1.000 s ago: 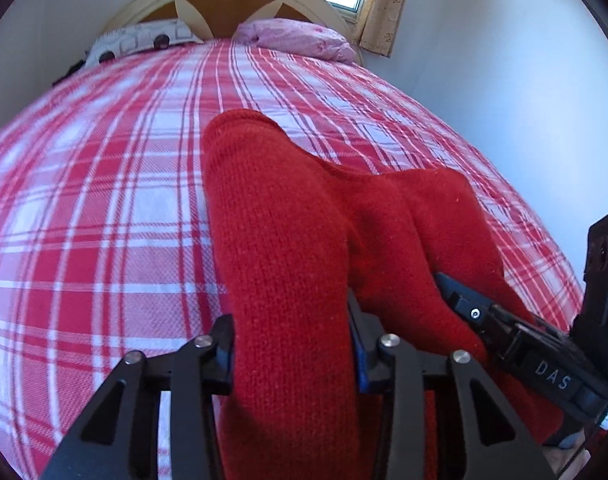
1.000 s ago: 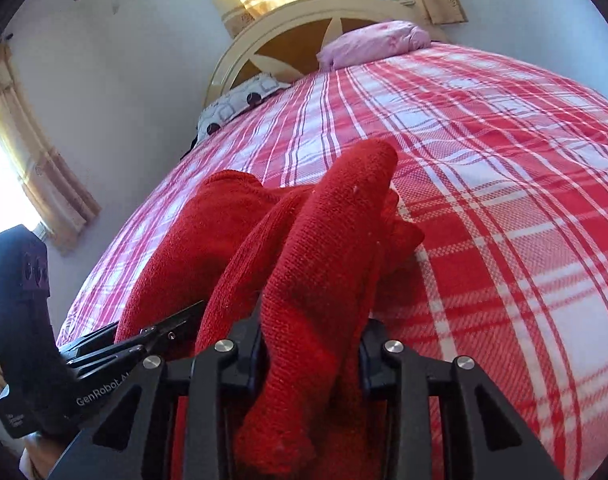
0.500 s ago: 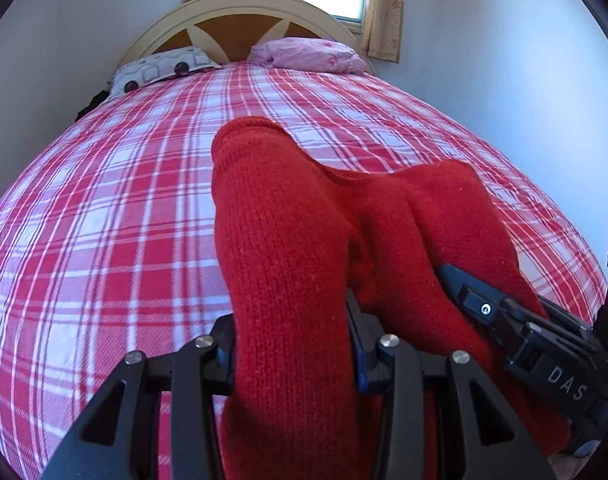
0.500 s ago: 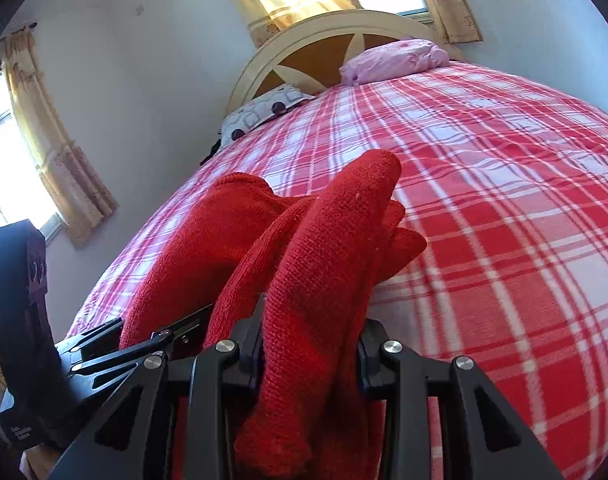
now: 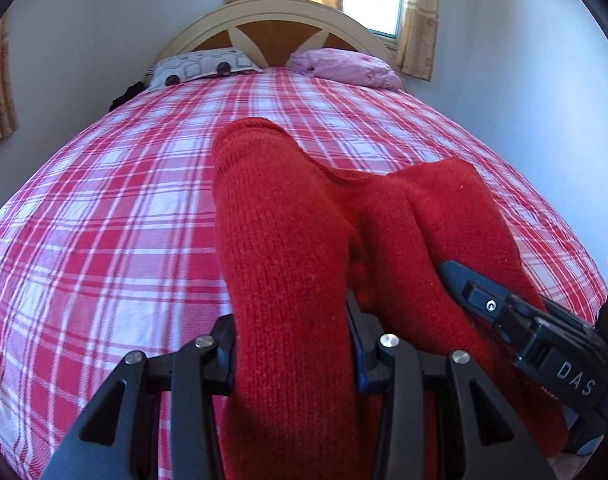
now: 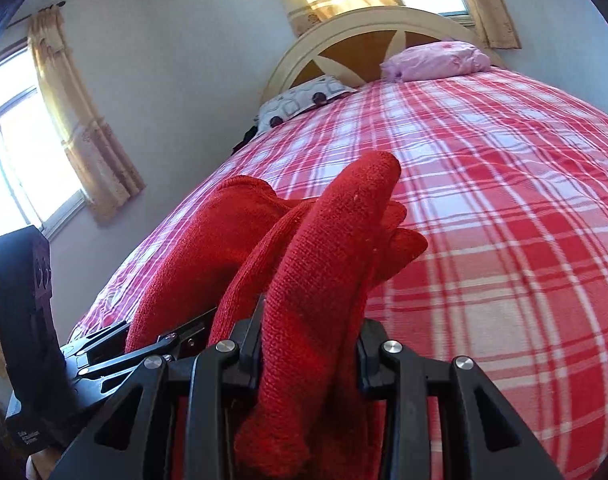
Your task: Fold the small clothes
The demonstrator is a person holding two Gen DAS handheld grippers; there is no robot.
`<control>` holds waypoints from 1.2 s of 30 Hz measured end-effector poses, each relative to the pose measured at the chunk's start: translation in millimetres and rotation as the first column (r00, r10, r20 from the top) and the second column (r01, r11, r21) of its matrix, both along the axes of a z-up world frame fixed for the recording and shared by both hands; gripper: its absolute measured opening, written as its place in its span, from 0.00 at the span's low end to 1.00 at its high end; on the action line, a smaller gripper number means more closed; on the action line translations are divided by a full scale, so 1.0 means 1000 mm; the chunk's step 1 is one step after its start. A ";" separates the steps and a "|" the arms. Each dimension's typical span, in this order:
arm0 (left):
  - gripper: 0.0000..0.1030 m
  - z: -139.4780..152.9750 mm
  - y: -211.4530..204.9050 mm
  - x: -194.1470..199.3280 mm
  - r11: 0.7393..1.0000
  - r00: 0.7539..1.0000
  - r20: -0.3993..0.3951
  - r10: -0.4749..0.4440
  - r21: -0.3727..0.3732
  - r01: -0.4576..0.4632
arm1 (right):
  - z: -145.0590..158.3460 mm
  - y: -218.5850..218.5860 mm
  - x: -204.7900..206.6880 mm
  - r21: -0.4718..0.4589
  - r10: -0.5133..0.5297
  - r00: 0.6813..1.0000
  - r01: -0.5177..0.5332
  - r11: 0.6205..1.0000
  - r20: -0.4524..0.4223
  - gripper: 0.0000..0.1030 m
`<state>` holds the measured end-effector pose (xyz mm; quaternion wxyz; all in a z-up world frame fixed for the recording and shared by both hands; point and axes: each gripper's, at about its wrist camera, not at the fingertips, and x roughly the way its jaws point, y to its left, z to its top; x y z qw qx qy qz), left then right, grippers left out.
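Observation:
A red knitted garment [image 5: 288, 240] is bunched over the near end of the bed. My left gripper [image 5: 292, 348] is shut on one thick fold of it, which rises between the fingers. My right gripper [image 6: 308, 344] is shut on another fold of the same garment [image 6: 324, 264]. In the left wrist view the right gripper [image 5: 504, 312] sits at the lower right against the cloth. In the right wrist view the left gripper [image 6: 116, 348] sits at the lower left. The garment's lower edges are hidden behind the fingers.
The bed [image 5: 104, 220] has a red and white plaid cover. A patterned pillow [image 5: 200, 66] and a pink pillow [image 5: 344, 66] lie by the headboard [image 5: 272, 20]. Walls stand close on both sides, with curtained windows [image 6: 32, 132].
Both grippers have tilted upward while holding the garment, so more of the headboard, walls and windows shows. The grips look unchanged.

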<state>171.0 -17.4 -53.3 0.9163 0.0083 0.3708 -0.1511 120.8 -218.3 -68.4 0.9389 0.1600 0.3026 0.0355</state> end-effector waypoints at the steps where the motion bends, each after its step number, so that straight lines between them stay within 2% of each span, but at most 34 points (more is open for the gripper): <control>1: 0.41 0.000 0.007 0.001 1.000 1.000 0.000 0.013 0.000 -0.013 | 0.000 0.004 0.003 0.000 0.009 1.000 -0.009 1.000 0.000 0.34; 9: 0.41 0.000 0.047 0.004 0.996 0.996 0.023 0.091 0.015 -0.091 | 0.003 0.050 0.028 -0.021 0.096 0.995 -0.096 0.995 0.003 0.34; 15: 0.41 0.000 0.087 0.013 0.983 0.983 0.022 0.183 -0.003 -0.183 | 0.001 0.092 0.057 -0.029 0.177 0.984 -0.176 0.984 0.011 0.34; 20: 0.41 0.002 0.118 0.027 0.968 0.967 0.033 0.251 -0.004 -0.251 | 0.005 0.123 0.085 -0.076 0.234 0.972 -0.232 0.970 0.030 0.34; 24: 0.41 0.004 0.126 0.044 0.963 0.962 0.053 0.269 0.019 -0.270 | 0.005 0.136 0.110 -0.106 0.245 0.969 -0.239 0.965 0.042 0.34; 28: 0.41 -0.002 0.130 0.072 0.958 0.958 0.062 0.280 0.049 -0.283 | -0.010 0.141 0.143 -0.145 0.217 0.976 -0.210 0.967 0.031 0.34; 31: 0.41 -0.026 0.132 0.098 0.950 0.953 0.007 0.302 0.083 -0.302 | -0.044 0.139 0.167 -0.206 0.168 0.985 -0.174 0.963 -0.046 0.34; 32: 0.42 -0.036 0.132 0.104 0.947 0.951 -0.020 0.308 0.096 -0.305 | -0.058 0.133 0.177 -0.170 0.162 0.982 -0.176 0.969 -0.097 0.34; 34: 0.46 -0.046 0.137 0.106 0.944 0.947 -0.016 0.321 0.083 -0.318 | -0.060 0.118 0.183 -0.087 0.156 0.983 -0.165 0.982 -0.099 0.34; 36: 0.49 -0.049 0.142 0.102 0.947 0.948 0.003 0.319 0.046 -0.319 | -0.064 0.114 0.185 -0.064 0.163 0.981 -0.171 0.983 -0.105 0.34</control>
